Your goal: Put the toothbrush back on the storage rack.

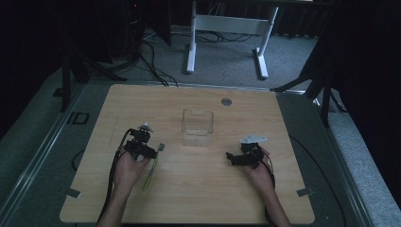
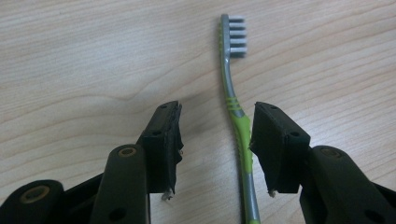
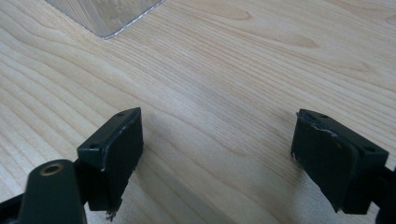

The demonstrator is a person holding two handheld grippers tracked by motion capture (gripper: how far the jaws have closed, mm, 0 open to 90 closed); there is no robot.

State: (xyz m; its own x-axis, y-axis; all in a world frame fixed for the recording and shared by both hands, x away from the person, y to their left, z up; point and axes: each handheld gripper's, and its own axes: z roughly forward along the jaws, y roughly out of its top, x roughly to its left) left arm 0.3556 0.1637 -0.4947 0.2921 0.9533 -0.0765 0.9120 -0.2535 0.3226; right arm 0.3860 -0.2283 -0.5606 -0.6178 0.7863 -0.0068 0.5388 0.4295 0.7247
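On the table [image 1: 265, 123] in front of me I count one toothbrush [image 1: 151, 172], green and grey, lying flat on the wood. Its head carries five rows of grey bristles, countable in the left gripper view [image 2: 237, 32]. I count one clear plastic container [image 1: 197, 128], square, standing near the middle of the table. I count one round grey cap [image 1: 226, 101] set into the tabletop at its far edge. I hold two grippers: one left gripper [image 1: 142, 142] and one right gripper [image 1: 236, 158], each with two black jaws. Beyond the table I count one white desk frame [image 1: 227, 28] with two legs.
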